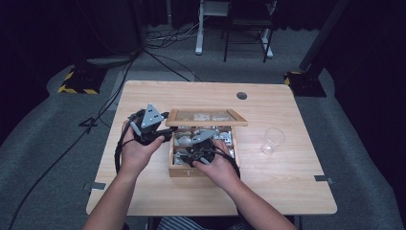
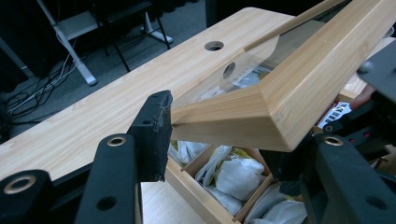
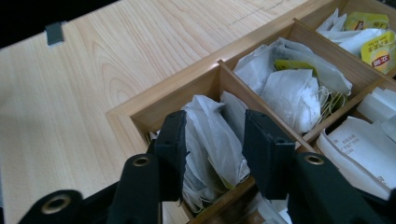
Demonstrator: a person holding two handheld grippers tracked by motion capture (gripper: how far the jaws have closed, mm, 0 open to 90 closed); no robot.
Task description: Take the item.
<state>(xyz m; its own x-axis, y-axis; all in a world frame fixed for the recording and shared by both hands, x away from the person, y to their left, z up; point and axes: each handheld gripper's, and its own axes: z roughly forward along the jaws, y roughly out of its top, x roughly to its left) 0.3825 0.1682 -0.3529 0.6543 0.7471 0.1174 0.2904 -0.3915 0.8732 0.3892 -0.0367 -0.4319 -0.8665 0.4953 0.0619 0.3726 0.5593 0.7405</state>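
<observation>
A wooden tea box (image 1: 201, 171) sits mid-table, and its glass-paned lid (image 1: 207, 116) stands raised. My left gripper (image 1: 168, 131) is shut on the lid's left front corner (image 2: 243, 112), one jaw on each side of the wood. My right gripper (image 1: 198, 147) reaches down into the box's near-left compartment. In the right gripper view its fingers (image 3: 173, 149) press both sides of a white tea bag (image 3: 217, 135), so my right gripper (image 3: 215, 154) is shut on it. More white and yellow bags (image 3: 299, 88) fill the neighbouring compartments.
A clear plastic cup (image 1: 273, 140) stands on the table to the right of the box. A round cable hole (image 1: 242, 95) sits near the table's far edge. Chairs and cables lie on the floor beyond.
</observation>
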